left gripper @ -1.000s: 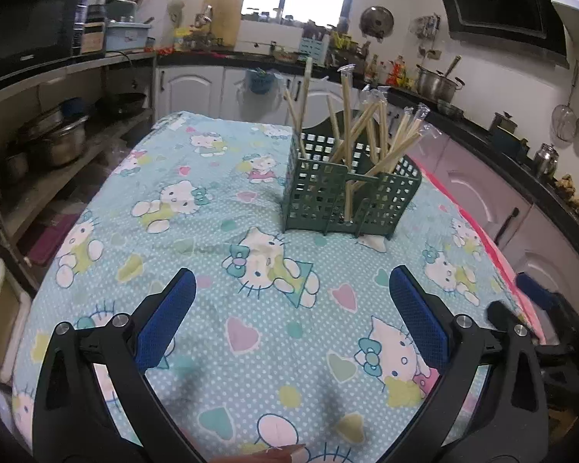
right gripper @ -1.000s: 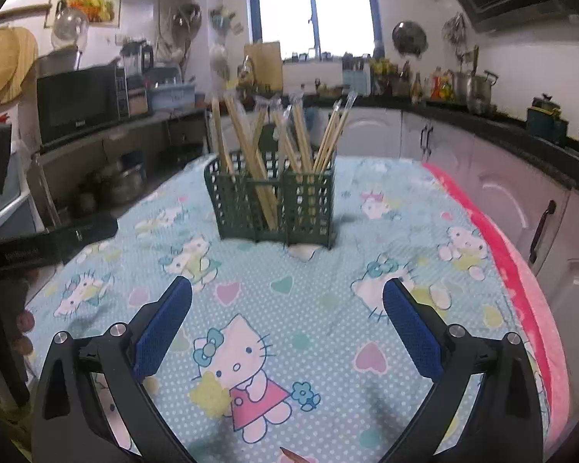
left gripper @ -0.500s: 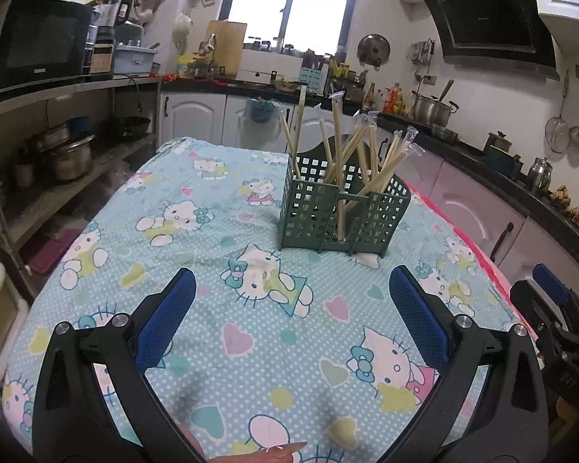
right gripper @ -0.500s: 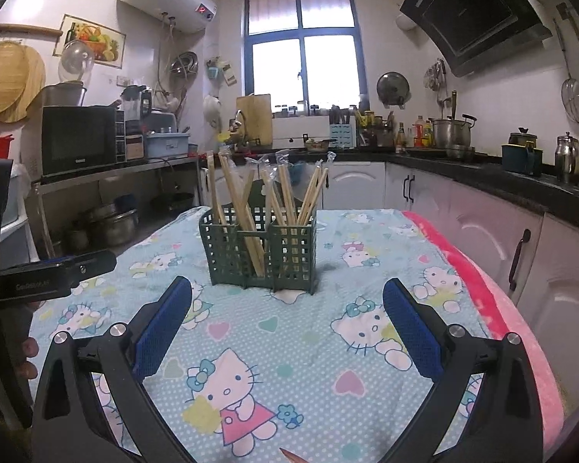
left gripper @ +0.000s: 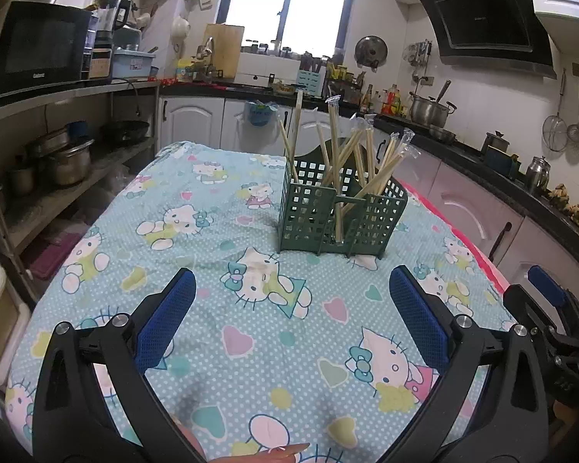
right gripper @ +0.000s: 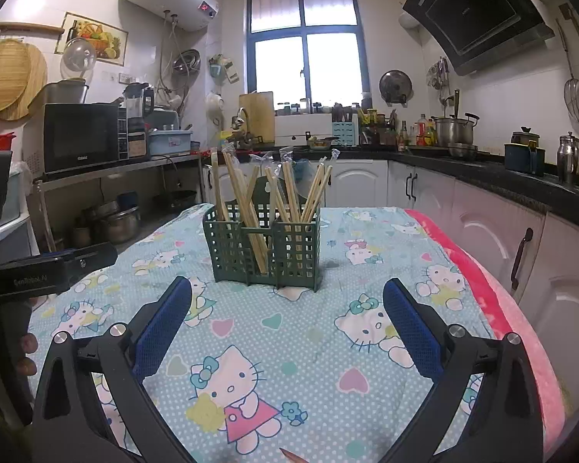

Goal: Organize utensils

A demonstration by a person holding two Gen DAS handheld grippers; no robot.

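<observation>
Both grippers are hovering over the table draped in a light-blue cartoon-cat cloth (left gripper: 220, 208), which is filling most of each view. I am seeing the dark-green perforated plastic utensil caddy (left gripper: 341, 214) standing upright near the table's middle, well ahead of both tools. Several pale wooden chopsticks in clear sleeves (left gripper: 361, 156) are leaning at mixed angles inside its compartments. I am holding the left gripper (left gripper: 289, 318) with blue-padded jaws spread wide, gripping nothing. I am holding the right gripper (right gripper: 285, 326) likewise, jaws apart and empty.
</observation>
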